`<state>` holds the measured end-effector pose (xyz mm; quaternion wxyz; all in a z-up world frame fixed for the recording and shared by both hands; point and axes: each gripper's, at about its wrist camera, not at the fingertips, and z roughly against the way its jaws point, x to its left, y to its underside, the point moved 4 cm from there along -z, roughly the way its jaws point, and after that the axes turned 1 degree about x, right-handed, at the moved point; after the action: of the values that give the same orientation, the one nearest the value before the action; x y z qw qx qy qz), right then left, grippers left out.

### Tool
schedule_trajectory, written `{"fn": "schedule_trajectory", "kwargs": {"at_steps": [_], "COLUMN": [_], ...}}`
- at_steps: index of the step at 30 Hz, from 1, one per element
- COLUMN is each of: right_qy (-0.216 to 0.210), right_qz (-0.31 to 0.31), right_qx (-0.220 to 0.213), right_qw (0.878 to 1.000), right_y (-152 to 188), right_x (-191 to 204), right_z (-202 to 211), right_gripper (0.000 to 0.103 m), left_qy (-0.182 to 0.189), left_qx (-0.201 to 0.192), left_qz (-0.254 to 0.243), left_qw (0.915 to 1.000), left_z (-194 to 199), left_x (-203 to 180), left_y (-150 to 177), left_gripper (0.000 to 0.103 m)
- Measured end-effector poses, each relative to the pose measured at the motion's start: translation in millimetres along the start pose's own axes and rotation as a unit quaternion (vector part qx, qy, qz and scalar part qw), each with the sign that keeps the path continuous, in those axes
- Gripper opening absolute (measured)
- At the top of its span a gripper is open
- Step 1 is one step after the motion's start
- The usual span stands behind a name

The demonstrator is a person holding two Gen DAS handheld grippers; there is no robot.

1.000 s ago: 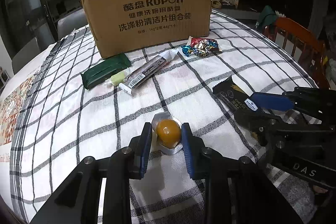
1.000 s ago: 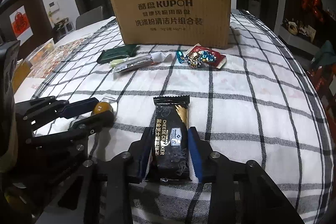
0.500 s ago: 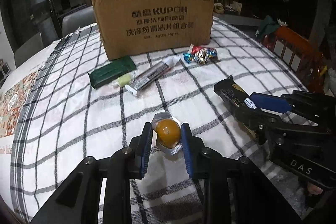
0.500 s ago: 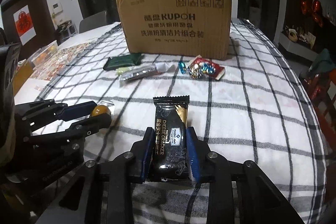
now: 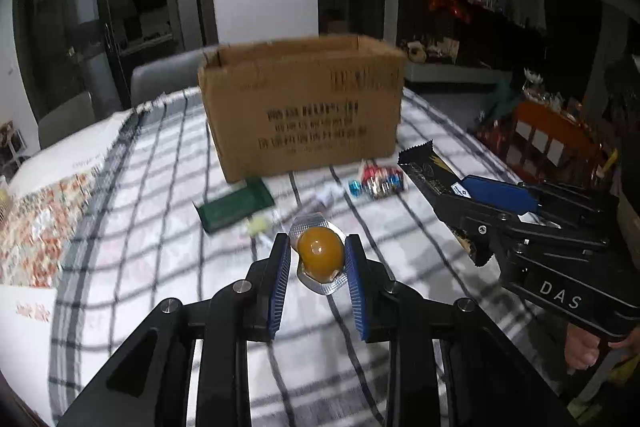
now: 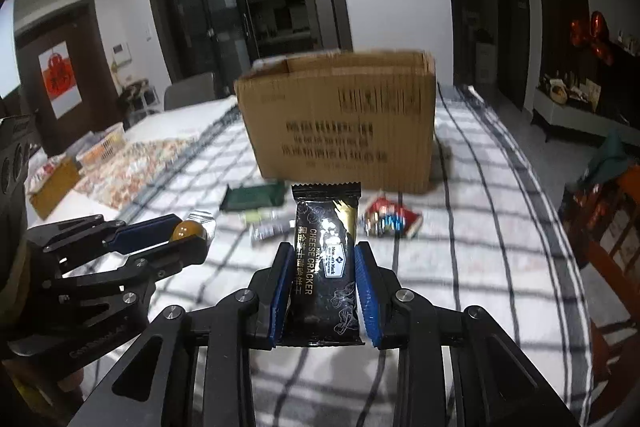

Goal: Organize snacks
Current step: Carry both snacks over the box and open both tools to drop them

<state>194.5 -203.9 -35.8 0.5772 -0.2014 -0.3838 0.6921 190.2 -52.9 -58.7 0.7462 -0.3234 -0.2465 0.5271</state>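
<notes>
My left gripper (image 5: 318,259) is shut on an orange jelly cup (image 5: 321,253) with a foil rim and holds it above the checked tablecloth (image 5: 152,227). My right gripper (image 6: 322,279) is shut on a black cheese cracker packet (image 6: 325,259), also lifted; it shows from the side in the left wrist view (image 5: 430,173). An open cardboard box (image 5: 302,111) stands on the table ahead of both grippers. On the cloth before it lie a green packet (image 5: 236,207), a pile of wrapped candies (image 5: 378,183) and a silver bar (image 6: 270,227).
An orange wooden chair (image 5: 556,139) stands at the table's right side. A patterned mat (image 5: 36,219) and a basket (image 6: 102,147) lie on the table's left part. A grey chair (image 5: 164,79) stands behind the box.
Both grippers have risen from the table with their snacks, and the box's open top now shows. The view is blurred by motion.
</notes>
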Motion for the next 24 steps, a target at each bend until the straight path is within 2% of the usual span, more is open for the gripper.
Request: {"fn": "schedule_trajectory", "kwargs": {"at_steps": [10,18,24], "right_qy": [-0.006,0.001,0.006], "right_qz": [0.005,0.008,0.02], "right_qx": [-0.057,-0.083,-0.092], "right_qw": [0.998,0.997,0.996], "right_y": [-67,-120,-155], "right_x": [-3,-15,-24], "right_z": [-2,-15,-31], "right_gripper": [0.032,0.032,0.032], "left_qy": [-0.008,-0.01,-0.004], "left_qx": [-0.063,-0.089,-0.096], "left_qz": [-0.02,-0.04,-0.046], "left_qw": [0.9978,0.9952,0.9943], "left_z": [5,-6,-29], "left_x": [17,23,33], "left_y": [-71,-121,-156], "left_gripper": [0.028,0.028,0.028]}}
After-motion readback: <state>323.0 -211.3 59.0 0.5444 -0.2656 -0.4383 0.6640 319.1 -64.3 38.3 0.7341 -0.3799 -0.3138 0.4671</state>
